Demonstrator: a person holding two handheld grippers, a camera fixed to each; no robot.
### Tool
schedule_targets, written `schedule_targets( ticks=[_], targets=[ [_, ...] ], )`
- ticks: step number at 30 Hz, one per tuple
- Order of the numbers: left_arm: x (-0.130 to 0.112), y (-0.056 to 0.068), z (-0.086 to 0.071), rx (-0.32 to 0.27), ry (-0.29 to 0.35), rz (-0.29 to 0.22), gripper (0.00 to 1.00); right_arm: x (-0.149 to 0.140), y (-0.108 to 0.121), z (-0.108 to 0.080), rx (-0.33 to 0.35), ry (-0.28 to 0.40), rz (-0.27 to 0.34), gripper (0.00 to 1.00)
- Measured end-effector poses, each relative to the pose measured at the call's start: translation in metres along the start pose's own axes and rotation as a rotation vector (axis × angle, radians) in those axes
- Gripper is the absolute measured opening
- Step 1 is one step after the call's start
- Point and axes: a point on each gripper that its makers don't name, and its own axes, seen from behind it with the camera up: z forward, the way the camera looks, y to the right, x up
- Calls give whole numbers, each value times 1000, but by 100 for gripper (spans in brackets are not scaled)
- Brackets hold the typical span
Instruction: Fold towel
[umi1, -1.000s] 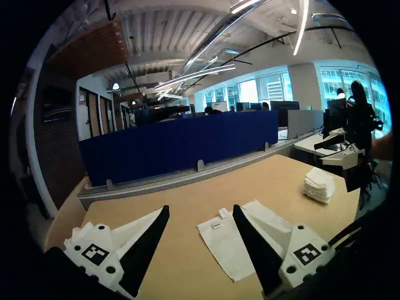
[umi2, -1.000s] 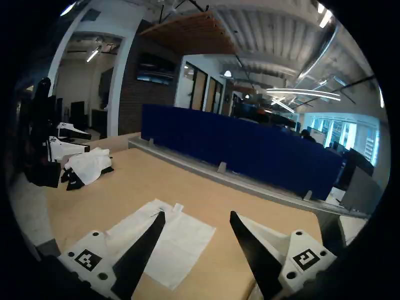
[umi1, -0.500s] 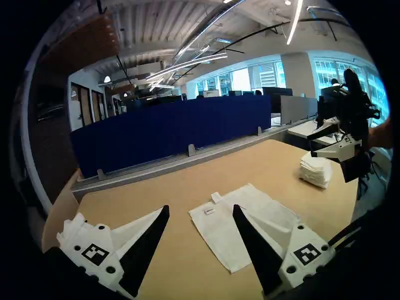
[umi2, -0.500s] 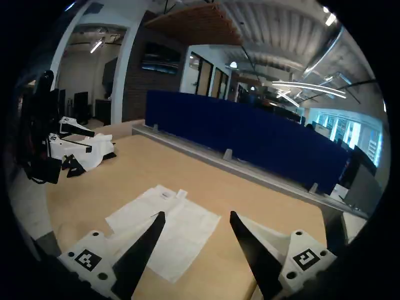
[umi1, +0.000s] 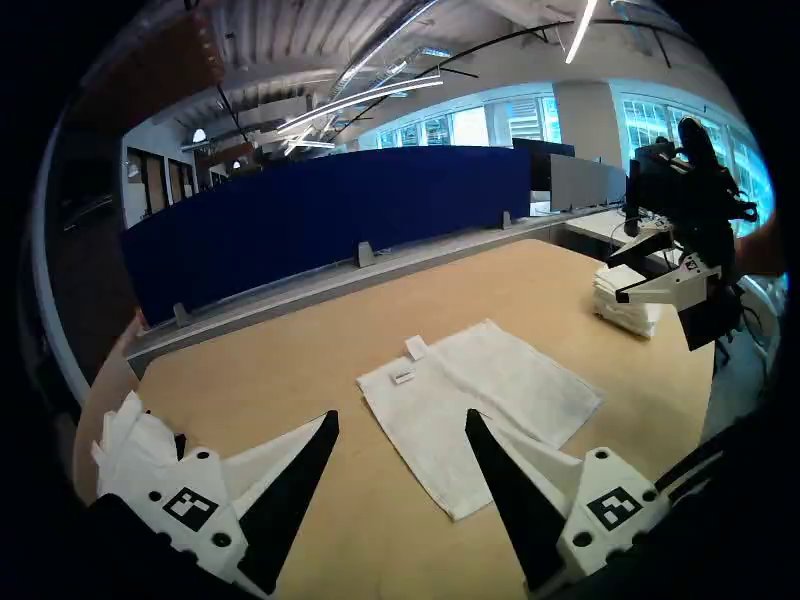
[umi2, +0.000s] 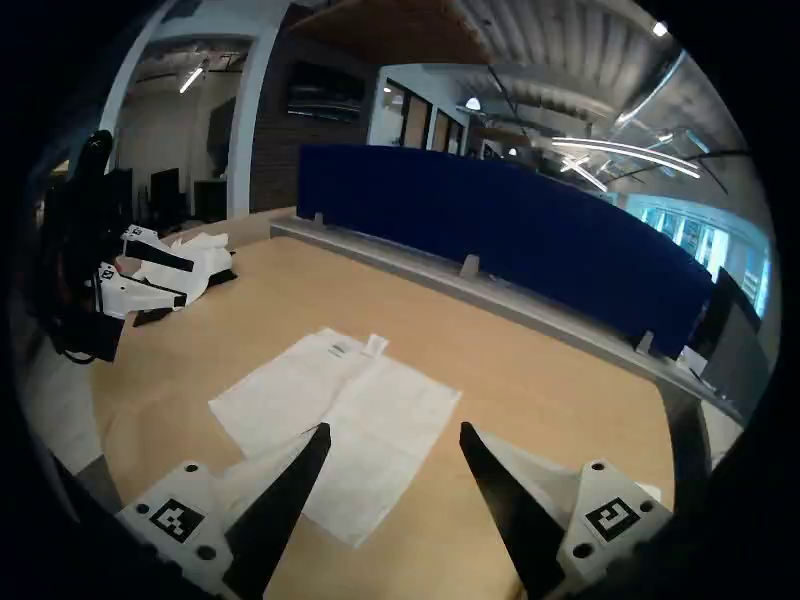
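Observation:
A white towel (umi1: 480, 395) lies flat and unfolded on the wooden table (umi1: 300, 340), with a small tag at its far edge. My left gripper (umi1: 400, 415) hovers open above the towel's near left corner, nothing between its fingers. In the right gripper view the same towel (umi2: 345, 395) spreads out ahead, and my right gripper (umi2: 393, 428) is open over its near edge. Each gripper also appears in the other's view: the right gripper (umi1: 615, 280) far right, the left gripper (umi2: 190, 283) far left, both open and held off the table.
A stack of folded white towels (umi1: 625, 305) sits at the table's right end. A heap of crumpled towels (umi2: 205, 255) lies at the left end. A blue divider panel (umi1: 330, 220) with a grey rail runs along the far edge.
Both views have tipped downward and drawn in, so the whole towel now shows between the fingers. The towel has not moved and both grippers stay open.

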Motion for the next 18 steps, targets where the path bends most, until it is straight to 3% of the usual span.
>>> schedule_targets(
  ticks=[18],
  targets=[
    [-81, 28, 29, -75, -161, 11, 94, -80, -22, 29, 45, -141, -4, 100]
  ],
)
